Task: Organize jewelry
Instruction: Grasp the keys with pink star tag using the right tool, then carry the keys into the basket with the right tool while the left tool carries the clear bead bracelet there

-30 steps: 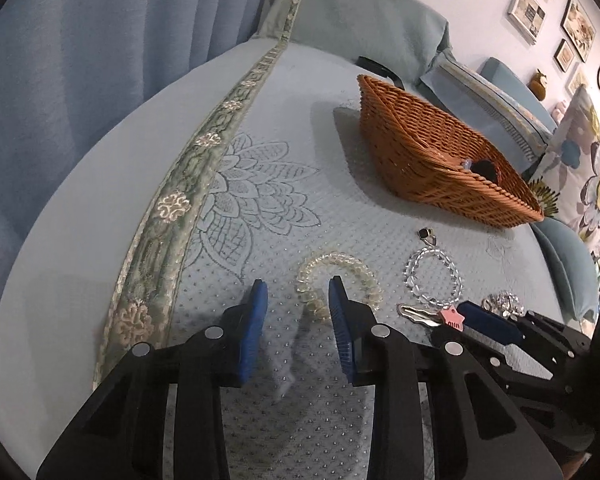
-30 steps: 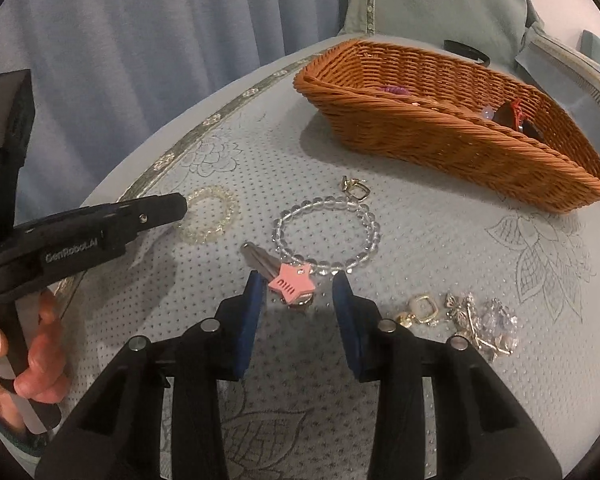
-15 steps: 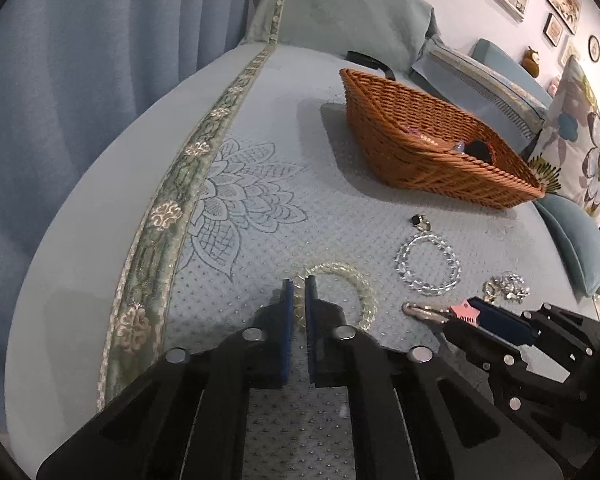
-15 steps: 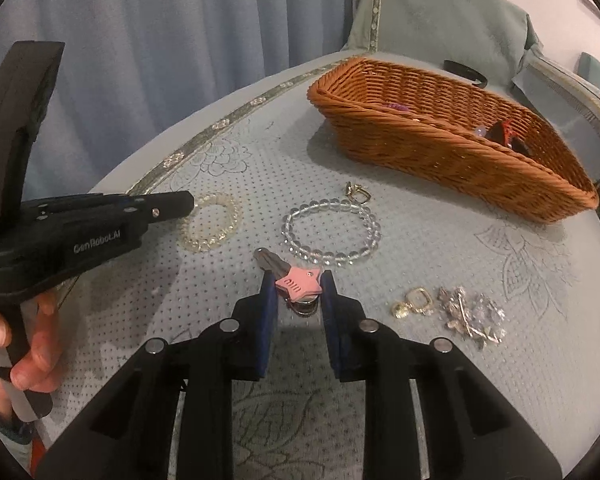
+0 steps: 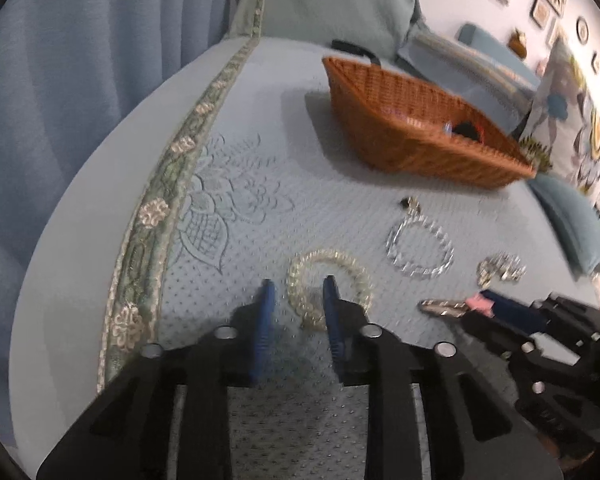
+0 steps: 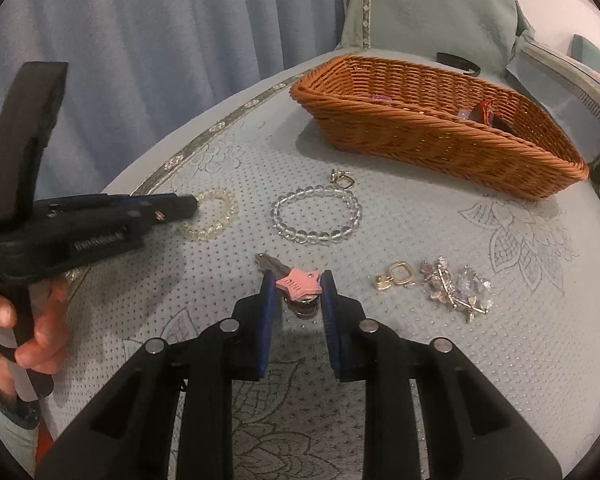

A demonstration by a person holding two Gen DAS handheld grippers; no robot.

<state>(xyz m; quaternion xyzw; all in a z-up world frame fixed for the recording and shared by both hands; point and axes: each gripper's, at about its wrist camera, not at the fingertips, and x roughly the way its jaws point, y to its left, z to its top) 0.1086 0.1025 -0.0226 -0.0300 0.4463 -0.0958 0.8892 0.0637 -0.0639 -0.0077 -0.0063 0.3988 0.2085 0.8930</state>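
My left gripper (image 5: 298, 292) is open, its fingers straddling the near left rim of a pale yellow beaded bracelet (image 5: 340, 264) lying on the blue bedspread; the bracelet also shows in the right wrist view (image 6: 216, 220). My right gripper (image 6: 298, 284) is shut on a pink star hair clip (image 6: 298, 284) with a silver prong, which also shows in the left wrist view (image 5: 478, 303). A clear beaded bracelet (image 6: 316, 214) with a gold charm lies beyond. A wicker basket (image 6: 440, 144) with a few items stands at the back.
Gold earrings (image 6: 396, 278) and a heap of silver jewelry (image 6: 456, 288) lie right of the right gripper. A black band (image 6: 458, 62) lies behind the basket. Pillows (image 5: 568, 216) are at right; a blue curtain (image 5: 80, 60) hangs beyond the bed's left edge.
My left gripper shut briefly at the yellow bracelet, then opened again around its rim. My right gripper closed onto the pink star clip.
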